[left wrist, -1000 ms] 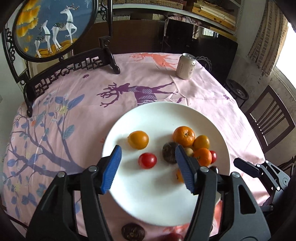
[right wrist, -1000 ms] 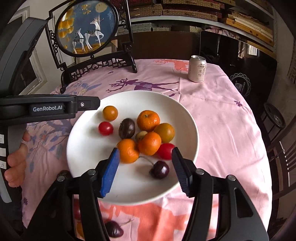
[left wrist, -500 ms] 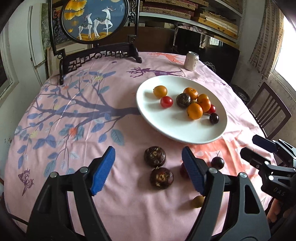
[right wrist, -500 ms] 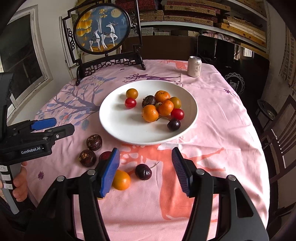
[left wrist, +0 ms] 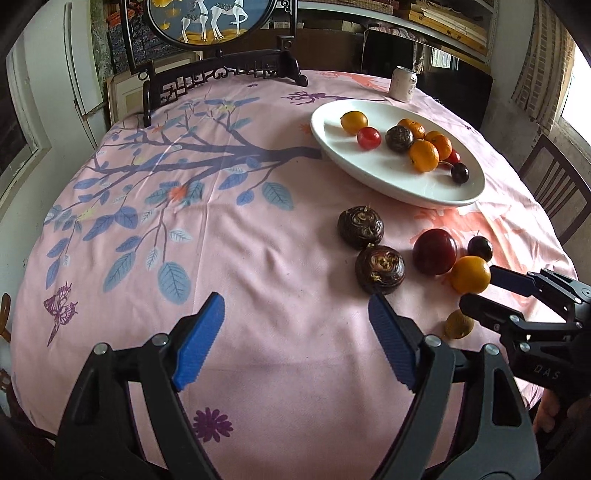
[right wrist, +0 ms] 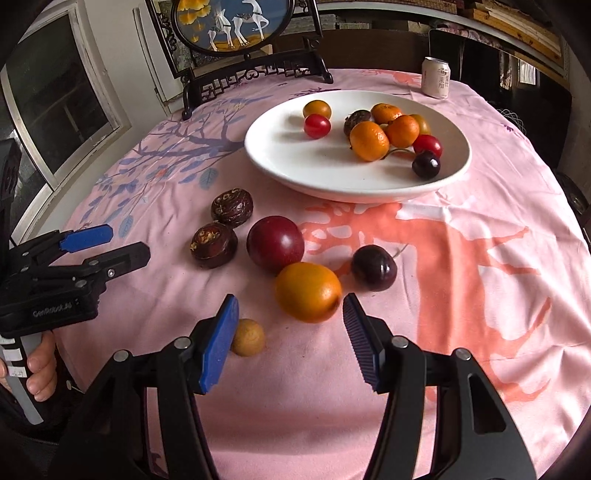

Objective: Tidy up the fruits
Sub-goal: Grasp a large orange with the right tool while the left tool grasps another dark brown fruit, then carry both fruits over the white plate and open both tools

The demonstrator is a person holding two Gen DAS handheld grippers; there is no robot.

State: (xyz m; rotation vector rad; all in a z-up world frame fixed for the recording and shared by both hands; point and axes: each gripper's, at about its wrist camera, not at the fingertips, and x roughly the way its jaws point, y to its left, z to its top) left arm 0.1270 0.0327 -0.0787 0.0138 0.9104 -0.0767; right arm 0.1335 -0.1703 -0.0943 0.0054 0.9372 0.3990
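- Round table w/ pink printed tablecloth (left wrist: 258,266): blue-leaf tree branch pattern on one side, coral deer print (right wrist: 436,251) on the other.
- Far edge: round painted deer screen in a black carved wooden stand (right wrist: 236,22); pale drink can (right wrist: 436,77) upright near it. Shelves w/ stacked items behind, window at left, dark wooden chair (left wrist: 554,192) at right.
- Large white ceramic plate (right wrist: 295,166) holds small oranges, two red cherry tomatoes, a dark wrinkled passion fruit, a dark cherry.
- Loose on the cloth, near side of the plate: two dark brown wrinkled passion fruits (right wrist: 221,225) just beside each other, a dark red plum (right wrist: 275,243), a round orange citrus fruit (right wrist: 308,291) touching the plum, a dark purple cherry w/ stem (right wrist: 373,267), a small tan longan-like fruit (right wrist: 248,337).
- Left gripper (left wrist: 295,341): blue-padded jaws spread wide, have just been opening, nothing between them; over bare cloth, the nearer passion fruit just ahead of its right finger. A hand (right wrist: 40,373) grips its handle.
- Right gripper (right wrist: 290,338): jaws partly apart, gripping nothing. Orange citrus fruit sits just ahead of the gap, close to the right pad, contact can't be told. Tan fruit just beside the left pad's outer side.
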